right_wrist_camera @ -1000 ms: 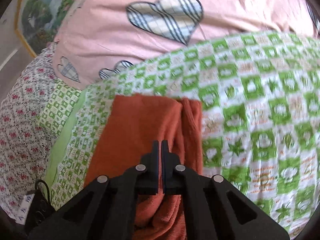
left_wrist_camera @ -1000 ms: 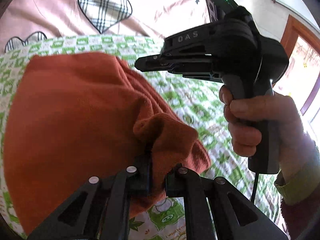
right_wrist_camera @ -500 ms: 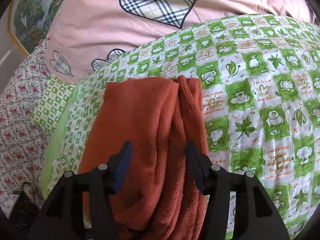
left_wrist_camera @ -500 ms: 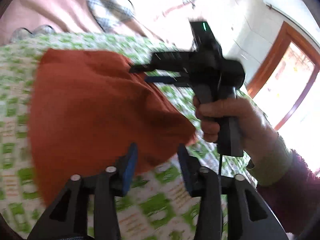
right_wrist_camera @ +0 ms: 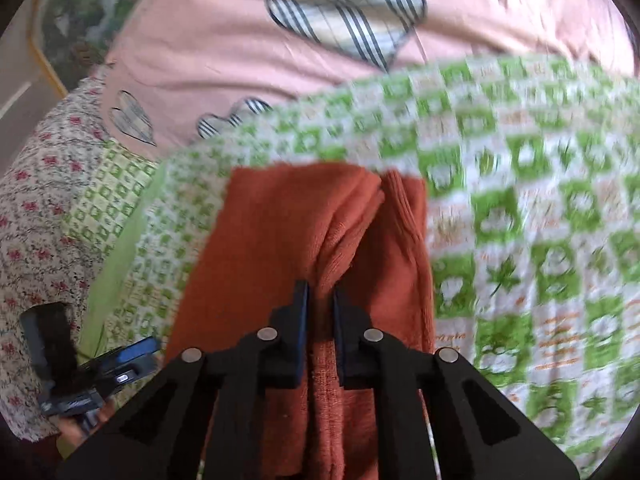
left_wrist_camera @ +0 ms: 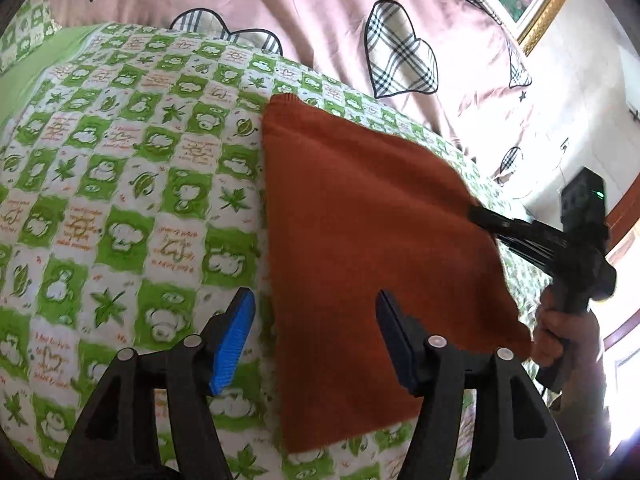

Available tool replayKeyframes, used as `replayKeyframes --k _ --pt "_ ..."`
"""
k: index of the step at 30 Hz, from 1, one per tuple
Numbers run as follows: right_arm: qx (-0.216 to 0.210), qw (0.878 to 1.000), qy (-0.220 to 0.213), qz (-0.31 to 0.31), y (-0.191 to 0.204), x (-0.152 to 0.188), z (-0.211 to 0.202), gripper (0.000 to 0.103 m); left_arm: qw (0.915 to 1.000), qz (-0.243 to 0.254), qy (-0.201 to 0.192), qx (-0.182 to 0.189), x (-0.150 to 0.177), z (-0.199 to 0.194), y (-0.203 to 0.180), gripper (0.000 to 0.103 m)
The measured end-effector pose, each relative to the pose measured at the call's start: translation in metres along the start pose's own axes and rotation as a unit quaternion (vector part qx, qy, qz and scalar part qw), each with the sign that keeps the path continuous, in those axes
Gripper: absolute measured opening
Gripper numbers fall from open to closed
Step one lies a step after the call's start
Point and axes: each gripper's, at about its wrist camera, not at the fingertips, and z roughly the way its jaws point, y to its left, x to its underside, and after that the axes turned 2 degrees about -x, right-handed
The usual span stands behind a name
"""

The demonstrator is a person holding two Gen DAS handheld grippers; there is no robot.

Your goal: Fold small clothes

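Lying folded on the green-and-white checked quilt (left_wrist_camera: 120, 184), the rust-orange knit garment (left_wrist_camera: 360, 240) is showing as a flat, roughly four-sided panel in the left wrist view, its left edge running straight toward the camera. The left gripper (left_wrist_camera: 314, 340) is hovering over the garment's near left edge with its jaws spread wide, gripping nothing; the blue pad (left_wrist_camera: 234, 340) is sitting over the quilt just beside that edge, the other finger over the orange fabric.

The right gripper (right_wrist_camera: 320, 320) is pinching a raised ridge of the garment (right_wrist_camera: 272, 240), jaws drawn nearly together with a narrow fold of cloth between them. In the left wrist view, the same tool (left_wrist_camera: 486, 218) is reaching in from the right, its tips meeting the garment's right edge, and the person's right hand (left_wrist_camera: 564, 336) is wrapping its handle.

A pink sheet with plaid hearts (right_wrist_camera: 248, 40) is lying beyond the quilt. The right wrist view is motion-blurred on its right side.
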Motion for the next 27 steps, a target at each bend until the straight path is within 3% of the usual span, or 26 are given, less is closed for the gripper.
replayKeyframes --k 3,7,12,16,17,21,22,23,27 --pt "0.024 1.0 0.002 -0.016 0.0 0.001 -0.003 0.012 0.9999 0.001 0.015 0.003 -0.009 0.017 -0.003 0.072" --pt "0.06 0.998 0.02 0.025 -0.036 0.012 0.015 0.012 0.9986 -0.006 0.052 0.006 -0.014 0.047 0.001 0.077" --pt "0.04 0.997 0.015 0.062 -0.057 0.024 0.023 0.018 0.9976 -0.006 0.067 0.017 -0.017 0.071 0.001 0.076" --pt "0.038 0.997 0.001 0.068 -0.051 0.03 0.004 0.064 0.9972 0.015 0.068 0.03 -0.021 0.081 -0.01 0.06" --pt "0.029 0.997 0.004 0.07 -0.051 0.032 0.003 0.069 0.9966 0.013 0.07 0.04 -0.022 0.086 -0.011 0.053" --pt "0.012 0.995 0.059 0.082 -0.046 0.049 0.027 0.068 0.9966 0.013 0.061 0.055 -0.022 0.09 -0.015 0.033" --pt "0.007 0.995 0.059 0.082 -0.043 0.05 0.029 0.062 0.9965 0.016 0.056 0.059 -0.022 0.084 -0.015 0.03" --pt "-0.013 0.993 0.067 0.093 -0.042 0.05 0.031 0.04 0.9964 0.019 0.052 0.064 -0.021 0.078 -0.015 0.027" --pt "-0.028 0.993 0.06 0.1 -0.023 0.052 0.024 0.026 0.9963 0.028 0.027 0.076 -0.021 0.042 -0.012 0.025"
